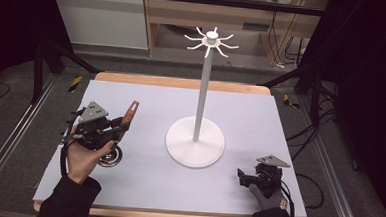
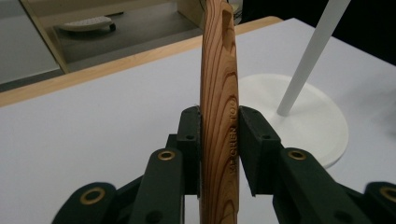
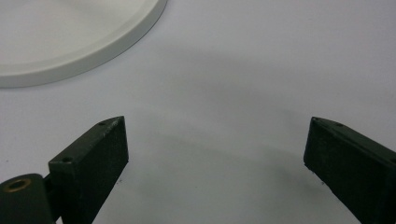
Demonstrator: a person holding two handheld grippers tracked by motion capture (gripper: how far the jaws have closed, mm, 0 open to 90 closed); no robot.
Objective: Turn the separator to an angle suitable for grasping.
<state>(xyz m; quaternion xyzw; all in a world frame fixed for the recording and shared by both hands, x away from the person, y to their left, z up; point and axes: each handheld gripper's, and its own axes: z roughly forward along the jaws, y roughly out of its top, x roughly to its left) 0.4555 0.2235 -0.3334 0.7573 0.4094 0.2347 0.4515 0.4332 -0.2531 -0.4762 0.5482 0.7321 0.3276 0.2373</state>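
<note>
A kitchen utensil with a wooden handle [image 1: 130, 113] and a round metal head [image 1: 111, 157] is lifted off the table at the left, handle end up. My left gripper [image 1: 122, 128] is shut on that handle. In the left gripper view the handle [image 2: 218, 70] stands upright between the two pads, with engraved letters along its edge. A white stand [image 1: 202, 89] with a ring of hooks [image 1: 212, 41] on top rises from a round base [image 1: 195, 143] at the table's middle. My right gripper [image 1: 242, 177] rests low at the front right, open, with bare table between its fingers [image 3: 93, 154].
The grey table top [image 1: 142, 186] has a wooden edge [image 1: 182, 83] at the back. The stand's base [image 3: 70, 37] lies just beyond the right gripper. Past the table are a wooden shelf unit [image 1: 246, 16], black frame legs and cables on the floor.
</note>
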